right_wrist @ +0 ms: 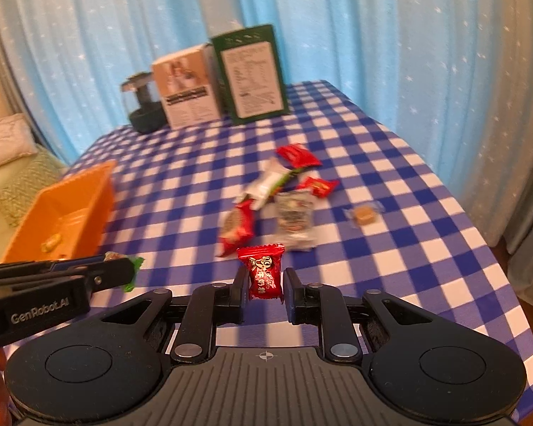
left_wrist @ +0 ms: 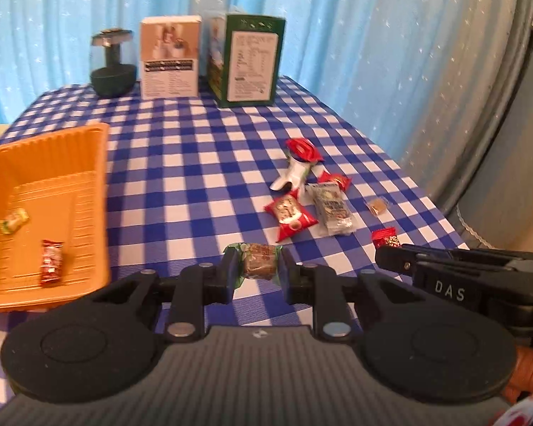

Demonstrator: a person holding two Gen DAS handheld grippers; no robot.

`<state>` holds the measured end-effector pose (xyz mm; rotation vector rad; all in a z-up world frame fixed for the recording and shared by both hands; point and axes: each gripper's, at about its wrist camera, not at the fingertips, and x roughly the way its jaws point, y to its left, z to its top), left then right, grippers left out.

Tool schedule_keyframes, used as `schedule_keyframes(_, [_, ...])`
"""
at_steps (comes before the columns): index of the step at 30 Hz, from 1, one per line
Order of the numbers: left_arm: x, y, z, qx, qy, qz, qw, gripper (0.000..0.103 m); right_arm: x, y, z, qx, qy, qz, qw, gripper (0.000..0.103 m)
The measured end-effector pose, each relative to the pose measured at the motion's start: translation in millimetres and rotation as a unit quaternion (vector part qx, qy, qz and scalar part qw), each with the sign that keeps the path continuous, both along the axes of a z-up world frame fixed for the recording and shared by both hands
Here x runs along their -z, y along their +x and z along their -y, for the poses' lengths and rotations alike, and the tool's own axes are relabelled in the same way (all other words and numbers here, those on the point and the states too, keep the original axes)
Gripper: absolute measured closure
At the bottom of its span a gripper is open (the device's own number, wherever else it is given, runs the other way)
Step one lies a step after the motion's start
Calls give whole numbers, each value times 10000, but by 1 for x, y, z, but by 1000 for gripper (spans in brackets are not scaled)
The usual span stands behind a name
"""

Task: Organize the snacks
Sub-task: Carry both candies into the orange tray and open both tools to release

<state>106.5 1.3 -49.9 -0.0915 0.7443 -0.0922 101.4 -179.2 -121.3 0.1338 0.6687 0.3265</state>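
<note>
My left gripper (left_wrist: 256, 266) is shut on a green-wrapped brown snack (left_wrist: 257, 261), held above the checked tablecloth (left_wrist: 195, 163). My right gripper (right_wrist: 265, 278) is shut on a small red candy (right_wrist: 263, 271). In the left wrist view the right gripper (left_wrist: 391, 248) reaches in from the right edge with that red candy (left_wrist: 385, 237) at its tip. In the right wrist view the left gripper (right_wrist: 124, 271) comes in from the left with the green wrapper (right_wrist: 133, 266) showing. An orange tray (left_wrist: 96, 177) at the left holds a green candy (left_wrist: 13, 220) and a red candy (left_wrist: 51, 262). Several loose snacks (left_wrist: 311, 195) lie mid-table.
At the table's far edge stand a dark lamp-like object (left_wrist: 113, 64), a white box (left_wrist: 170, 57) and a green box (left_wrist: 247, 60). Blue curtains hang behind. A small brown wrapped sweet (left_wrist: 377, 206) lies near the right table edge. A person's hand (left_wrist: 529, 372) shows at lower right.
</note>
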Motion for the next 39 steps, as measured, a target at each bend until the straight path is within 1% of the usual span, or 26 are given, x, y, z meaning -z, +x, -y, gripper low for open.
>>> schedule_keyframes(11, [-34,-39,-48,-465,43,242,9986,82,-33,-28,-56,-577,3,322,9978,83])
schedule_keyframes(24, [-55,-71,-107,-946,157,359,9947,82,-46,-40,-122,-1260,-37,495,9908,83])
schedule_keyframes(33, [-59,-76,-138,-1131,116,349,9929,82,-49,-41,-158,-1564,-64,525,9863,83])
schedule_keyframes(39, [-62,-66,-164,-1149,86,304,9929,82,-49,-32,-177,-1710,-84,515,9839,83])
